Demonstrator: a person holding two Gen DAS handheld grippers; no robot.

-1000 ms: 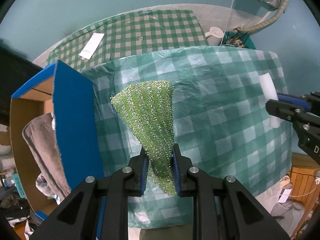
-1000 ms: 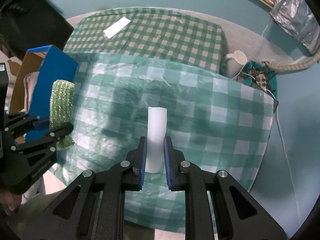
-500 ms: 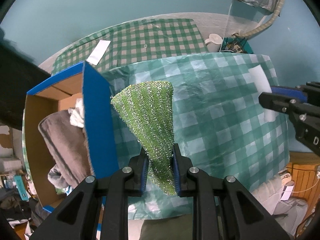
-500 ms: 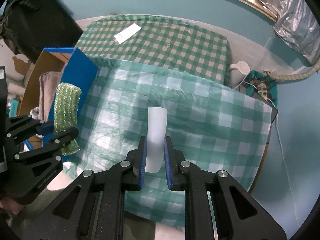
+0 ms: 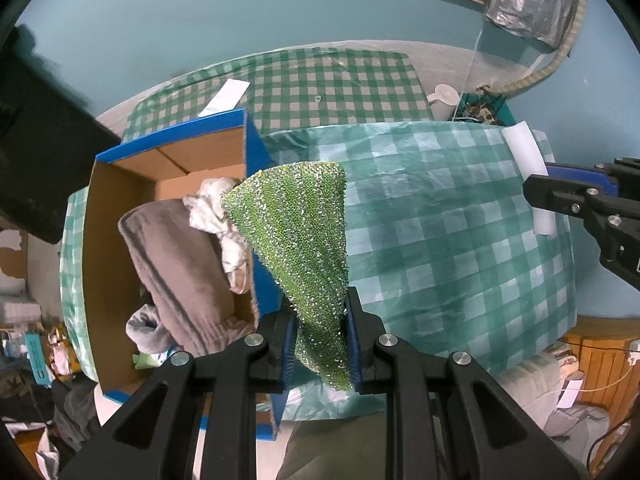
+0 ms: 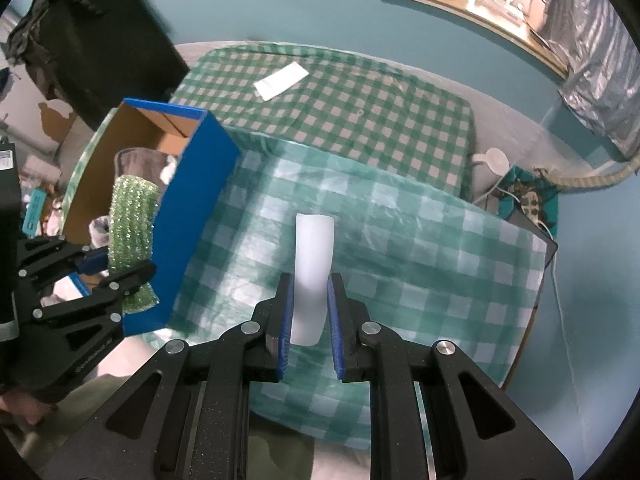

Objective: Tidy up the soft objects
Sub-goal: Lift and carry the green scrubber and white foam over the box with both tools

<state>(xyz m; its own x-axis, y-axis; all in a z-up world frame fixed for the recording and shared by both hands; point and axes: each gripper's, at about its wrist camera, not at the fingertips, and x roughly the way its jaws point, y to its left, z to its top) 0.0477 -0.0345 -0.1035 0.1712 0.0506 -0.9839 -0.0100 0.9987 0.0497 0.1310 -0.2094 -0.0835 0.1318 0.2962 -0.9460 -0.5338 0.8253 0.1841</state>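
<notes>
Clearly, in the left wrist view, the left gripper (image 5: 320, 344) is clamped on a green glittery scouring pad (image 5: 298, 236), whose long axis hangs down along the fingers. The blue cardboard box (image 5: 168, 140) lies just to the pad's left, its near wall directly under the pad's edge, so this hand is the nearer one to the box. Inside the box lie a brown towel (image 5: 180, 264) and a crumpled white cloth (image 5: 218, 208). To the box's right spreads a green checked tablecloth (image 5: 440, 240).

From the right wrist view, the right gripper (image 6: 308, 316) is closed on a white foam strip (image 6: 312, 256), upright along its fingers, well right of the box (image 6: 200, 208) over the tablecloth (image 6: 400, 264). Beyond the box sits a second checked table (image 6: 360, 100) with a white paper slip (image 6: 280, 80), against a teal wall (image 6: 300, 4).
</notes>
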